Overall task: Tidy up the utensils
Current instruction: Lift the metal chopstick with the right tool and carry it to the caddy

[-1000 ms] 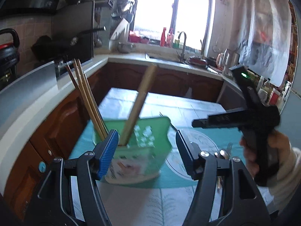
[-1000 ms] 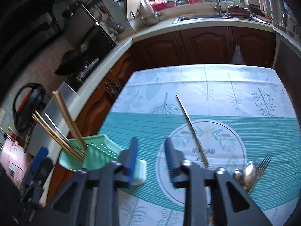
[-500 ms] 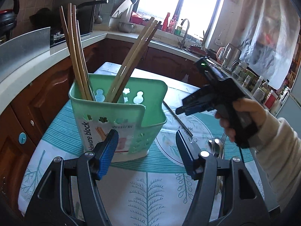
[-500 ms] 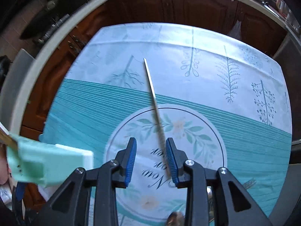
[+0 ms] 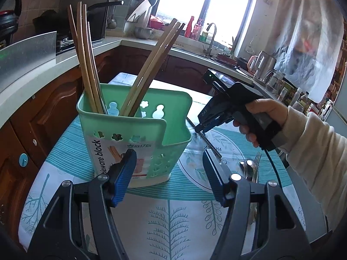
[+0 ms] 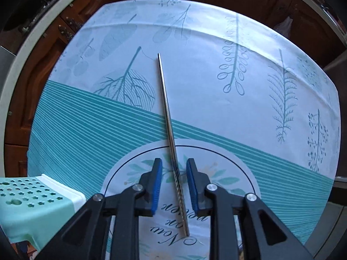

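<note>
Kitchen counters and dark wooden cabinets close round a small table [image 6: 260, 69] under a leaf-printed cloth, which I look almost straight down on from my right wrist. My right gripper [image 6: 174, 182] points down over a single metal chopstick [image 6: 167, 117] that lies flat on the cloth; its jaws are closing with the twisted end of the stick between the blue pads, and I see a gap on either side, so nothing is gripped yet. My left gripper [image 5: 168, 177] stands wide and empty just in front of the green utensil holder [image 5: 134, 130], which already carries wooden chopsticks [image 5: 86, 65] leaning to both sides; its left pad overlaps the holder's label in the picture, and I cannot tell if it touches. Risks, in my judgement: the stick is thin, smooth and flush on the cloth, so the pads may pinch cloth with it, or squeeze it out sideways so that it rolls. A grip so near one end leaves a long free length that may swing or droop on lifting. That tip may then strike the holder or the leaning sticks. Room: the cloth is bare beyond and to the right of the stick, with the table edge well apart. The holder sits near the right gripper's left side. A spoon and fork [image 5: 252, 166] lie near the right edge.
</note>
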{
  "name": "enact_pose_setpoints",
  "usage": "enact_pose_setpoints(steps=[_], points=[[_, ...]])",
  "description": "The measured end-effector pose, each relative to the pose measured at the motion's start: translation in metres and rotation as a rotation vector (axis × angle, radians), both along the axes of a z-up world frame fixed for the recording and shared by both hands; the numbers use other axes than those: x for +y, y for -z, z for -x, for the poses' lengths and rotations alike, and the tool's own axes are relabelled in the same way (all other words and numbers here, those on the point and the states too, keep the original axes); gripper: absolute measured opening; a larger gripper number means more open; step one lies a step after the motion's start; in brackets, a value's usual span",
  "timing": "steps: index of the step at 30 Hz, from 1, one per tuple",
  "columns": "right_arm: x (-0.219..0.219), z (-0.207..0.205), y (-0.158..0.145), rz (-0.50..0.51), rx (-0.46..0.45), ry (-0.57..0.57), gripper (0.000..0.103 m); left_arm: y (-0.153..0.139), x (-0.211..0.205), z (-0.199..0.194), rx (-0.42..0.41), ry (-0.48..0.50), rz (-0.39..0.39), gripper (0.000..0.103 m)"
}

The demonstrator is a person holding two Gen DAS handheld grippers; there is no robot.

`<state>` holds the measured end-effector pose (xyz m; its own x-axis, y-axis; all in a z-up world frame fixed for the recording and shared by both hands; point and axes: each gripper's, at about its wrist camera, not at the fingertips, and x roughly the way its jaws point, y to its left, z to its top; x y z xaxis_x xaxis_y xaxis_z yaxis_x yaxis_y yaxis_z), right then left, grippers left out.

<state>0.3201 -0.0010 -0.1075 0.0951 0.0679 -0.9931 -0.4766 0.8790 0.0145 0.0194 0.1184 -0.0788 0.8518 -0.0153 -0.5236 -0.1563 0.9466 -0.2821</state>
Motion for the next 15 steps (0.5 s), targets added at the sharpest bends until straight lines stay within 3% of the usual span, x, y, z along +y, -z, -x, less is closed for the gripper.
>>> enact_pose_setpoints(steps=[8, 9, 11, 15], points=[[0.019, -0.005, 0.005, 0.099, 0.002, -0.069, 0.013, 0.003, 0.003, 0.001, 0.01, -0.007, 0.016, 0.061], [0.021, -0.005, 0.005, 0.109, 0.006, -0.078, 0.007, 0.004, 0.003, 0.001, 0.011, -0.008, 0.016, 0.061], [0.027, -0.003, 0.007, 0.133, 0.001, -0.096, 0.005, 0.003, 0.004, 0.002, 0.015, -0.011, 0.018, 0.061], [0.023, 0.0, 0.006, 0.104, 0.011, -0.054, 0.005, 0.002, 0.007, 0.004, 0.011, -0.016, 0.018, 0.061]])
